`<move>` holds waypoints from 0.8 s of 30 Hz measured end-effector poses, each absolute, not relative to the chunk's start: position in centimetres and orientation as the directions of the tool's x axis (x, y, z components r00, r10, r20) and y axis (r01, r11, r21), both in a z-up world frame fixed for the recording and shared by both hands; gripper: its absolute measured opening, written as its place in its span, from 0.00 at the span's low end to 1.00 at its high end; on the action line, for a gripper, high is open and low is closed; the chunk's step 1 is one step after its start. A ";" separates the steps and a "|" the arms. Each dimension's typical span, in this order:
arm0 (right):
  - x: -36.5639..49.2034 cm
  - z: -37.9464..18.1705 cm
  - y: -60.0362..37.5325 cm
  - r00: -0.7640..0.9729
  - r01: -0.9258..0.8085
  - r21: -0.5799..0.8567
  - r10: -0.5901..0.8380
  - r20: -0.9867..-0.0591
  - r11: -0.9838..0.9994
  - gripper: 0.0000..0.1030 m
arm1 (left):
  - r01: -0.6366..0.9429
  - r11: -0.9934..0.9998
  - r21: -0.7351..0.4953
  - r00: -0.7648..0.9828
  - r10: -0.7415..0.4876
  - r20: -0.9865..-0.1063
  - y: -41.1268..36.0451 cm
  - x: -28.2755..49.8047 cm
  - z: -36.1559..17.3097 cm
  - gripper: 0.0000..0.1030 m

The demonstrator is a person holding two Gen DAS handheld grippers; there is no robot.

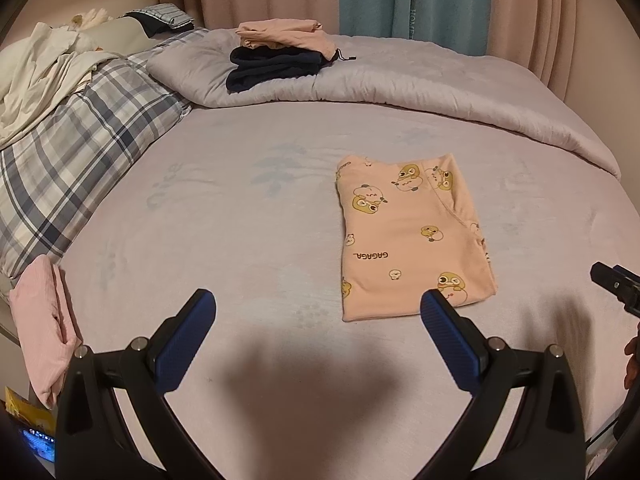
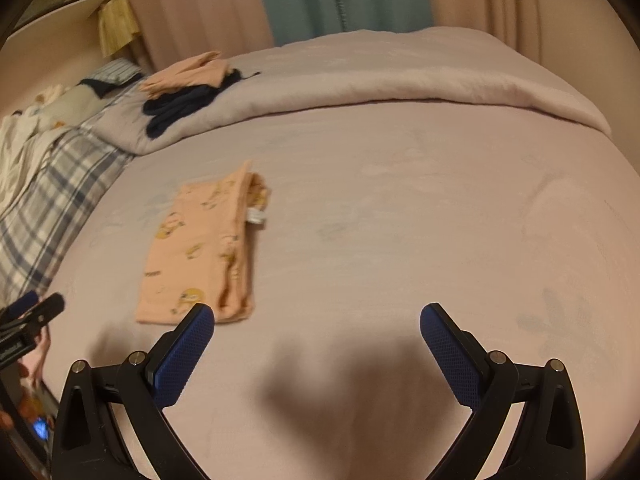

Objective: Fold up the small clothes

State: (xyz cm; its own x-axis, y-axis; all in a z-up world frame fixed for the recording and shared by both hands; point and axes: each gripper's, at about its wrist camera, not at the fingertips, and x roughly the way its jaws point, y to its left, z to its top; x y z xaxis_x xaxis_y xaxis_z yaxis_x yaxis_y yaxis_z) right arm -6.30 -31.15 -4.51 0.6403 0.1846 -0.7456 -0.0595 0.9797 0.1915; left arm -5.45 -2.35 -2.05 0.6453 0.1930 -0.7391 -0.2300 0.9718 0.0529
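A peach garment printed with cartoon ducks [image 1: 412, 236] lies folded into a flat rectangle on the lilac bed sheet [image 1: 240, 220]. It also shows in the right wrist view [image 2: 200, 248], left of centre. My left gripper [image 1: 318, 304] is open and empty, just short of the garment's near edge, its right finger [image 1: 448, 332] by the near right corner. My right gripper [image 2: 316, 316] is open and empty over bare sheet to the garment's right. The right gripper's tip [image 1: 616, 284] shows at the left wrist view's right edge.
A folded pile, peach cloth [image 1: 280, 34] on a dark navy piece [image 1: 272, 68], rests on the rolled lilac duvet [image 1: 400, 80] at the back. A plaid pillow [image 1: 72, 160] and cream bedding [image 1: 36, 76] lie left. A folded pink cloth [image 1: 42, 328] sits at the near left edge. Curtains hang behind.
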 end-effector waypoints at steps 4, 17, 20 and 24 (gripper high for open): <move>-6.0 -5.4 -32.9 0.645 0.001 0.182 0.138 -0.751 0.983 0.99 | -0.238 0.970 0.052 0.637 0.197 -0.745 -2.0 -5.1 -2.5 0.99; -4.8 -10.2 -42.6 0.611 0.287 0.074 -0.123 -0.782 0.955 0.99 | -0.381 0.920 0.093 0.577 0.315 -0.754 4.1 -1.3 -7.4 0.99; -4.0 -10.9 -45.3 0.589 0.358 0.021 -0.209 -0.781 0.933 0.99 | -0.442 0.893 0.090 0.548 0.348 -0.760 6.9 -0.3 -9.0 0.99; -2.9 -11.3 -48.6 0.575 0.420 -0.009 -0.274 -0.771 0.907 0.99 | -0.538 0.837 0.102 0.486 0.407 -0.774 11.6 0.7 -11.2 0.99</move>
